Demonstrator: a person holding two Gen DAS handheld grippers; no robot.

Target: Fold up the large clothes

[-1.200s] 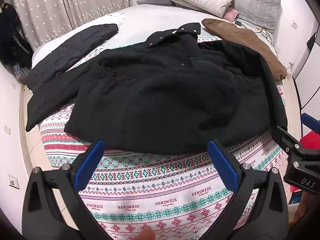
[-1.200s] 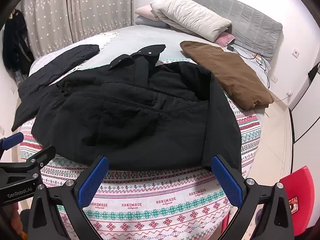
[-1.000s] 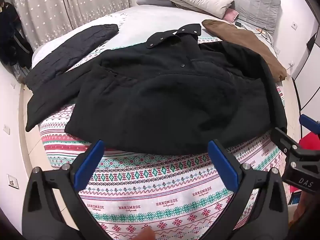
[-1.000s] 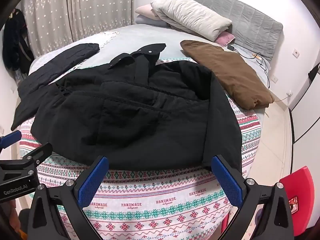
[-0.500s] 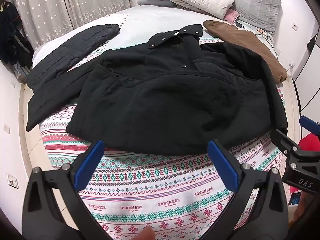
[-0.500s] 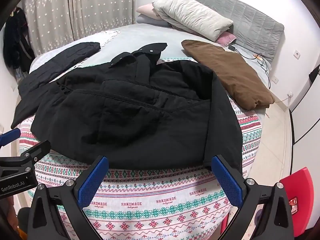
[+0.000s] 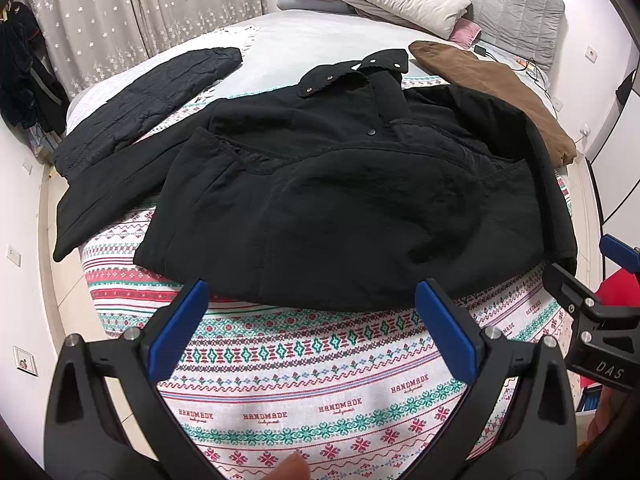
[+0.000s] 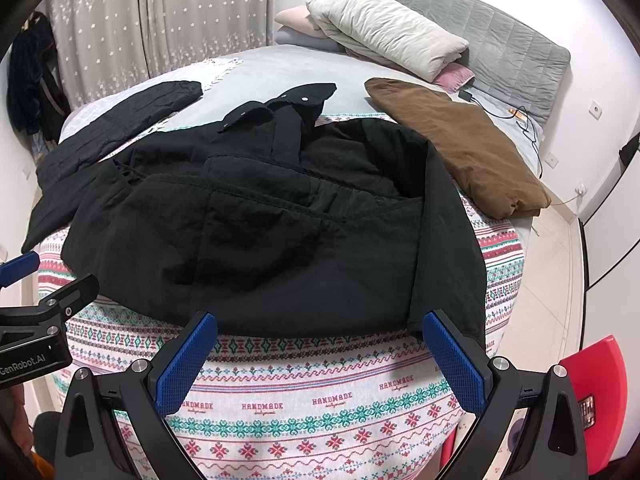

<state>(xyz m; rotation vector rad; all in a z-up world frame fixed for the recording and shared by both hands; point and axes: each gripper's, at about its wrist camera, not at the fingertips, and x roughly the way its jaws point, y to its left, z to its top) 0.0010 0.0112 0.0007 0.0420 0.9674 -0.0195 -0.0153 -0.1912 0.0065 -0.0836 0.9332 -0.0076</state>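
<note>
1. Tongs first: the left gripper (image 7: 312, 320) has its blue pads wide apart with nothing between them, hanging over the patterned blanket (image 7: 320, 380) just short of the jacket hem.
2. The right gripper (image 8: 320, 352) is likewise spread wide and holds nothing; its right pad sits just below the hem of the jacket's right front edge.
3. Each gripper shows at the edge of the other's view, left one at the left, right one at the right.
4. The black jacket (image 7: 340, 200) lies spread on the blanket, hem toward the grippers, collar (image 7: 356, 72) with snaps at the far end.
5. One sleeve (image 7: 108, 196) reaches out to the left and hangs past the blanket's edge.
6. A second dark garment (image 7: 152, 96) lies beyond that sleeve on the grey sheet.
7. A brown garment (image 8: 460, 144) lies to the right of the jacket, close beside its shoulder.
8. Pillows (image 8: 384, 28) are stacked at the grey headboard (image 8: 508, 48).
9. Curtains (image 8: 168, 20) hang at the back left.
10. A red object (image 8: 596, 388) sits at lower right beside the bed.
</note>
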